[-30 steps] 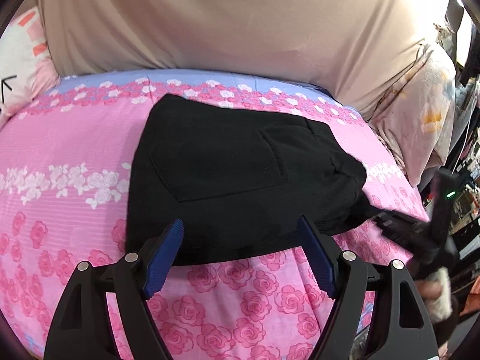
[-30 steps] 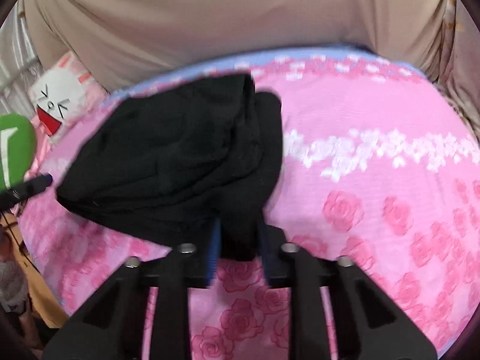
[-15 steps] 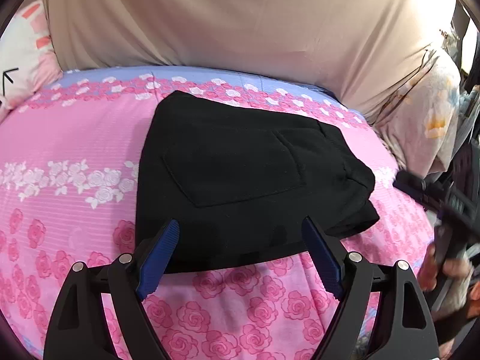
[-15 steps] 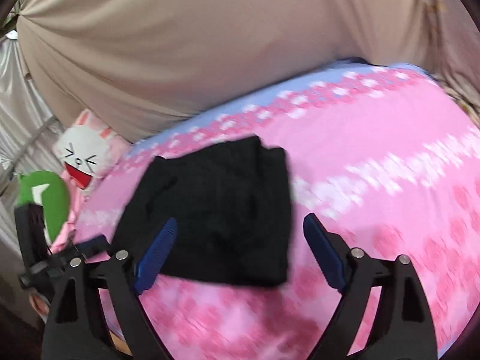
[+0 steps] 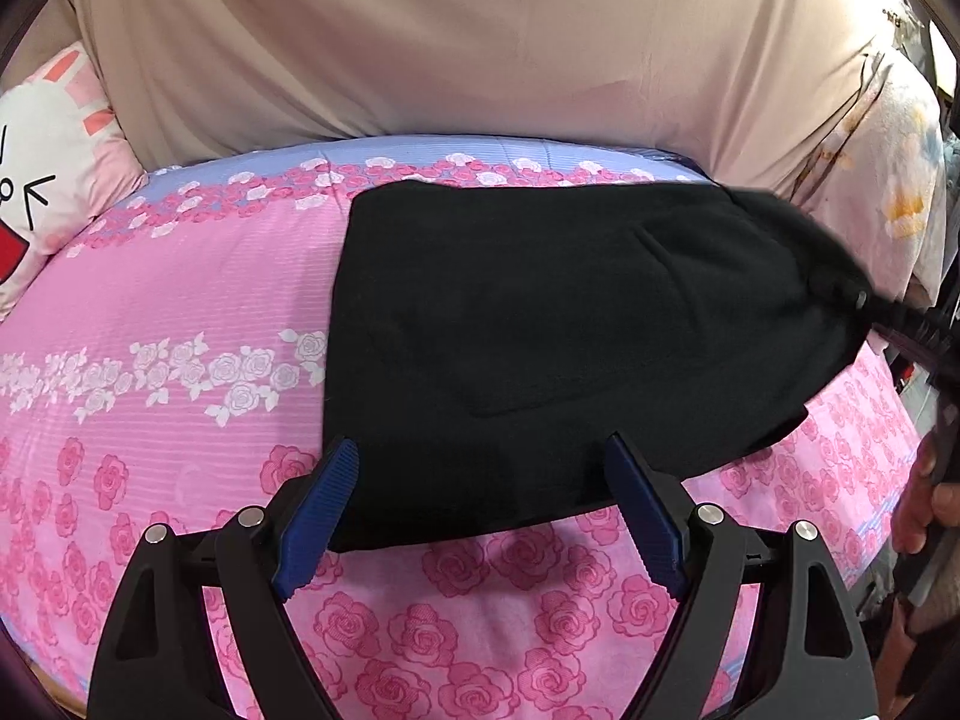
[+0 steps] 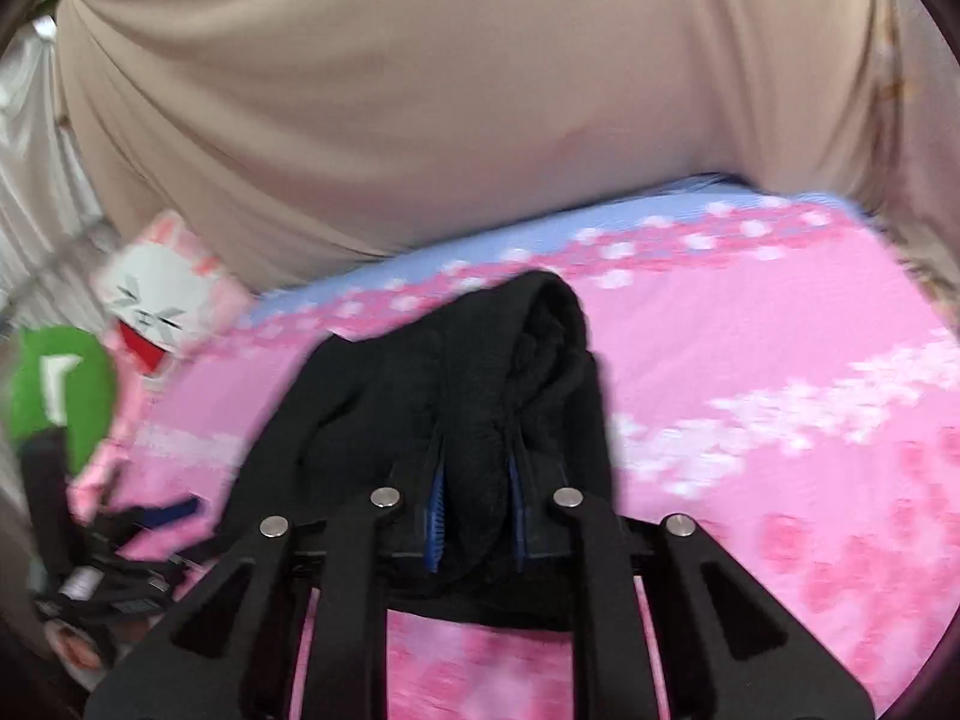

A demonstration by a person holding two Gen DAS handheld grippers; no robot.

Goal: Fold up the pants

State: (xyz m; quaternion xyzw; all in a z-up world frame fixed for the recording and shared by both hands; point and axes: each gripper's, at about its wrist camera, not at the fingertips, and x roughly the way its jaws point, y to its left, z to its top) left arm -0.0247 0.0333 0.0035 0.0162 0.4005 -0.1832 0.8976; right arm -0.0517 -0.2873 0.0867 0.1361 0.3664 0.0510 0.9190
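The black pants (image 5: 558, 354) lie folded on the pink rose-print bed (image 5: 180, 300), toward its right side. The left tongs (image 5: 480, 516) hover apart over the near hem, gripping nothing. The right tongs (image 6: 477, 516) are clamped on a bunched fold at the pants' right edge. A bunny pillow (image 5: 42, 180) sits at the bed's far left corner, against a beige curtain (image 5: 480, 42).
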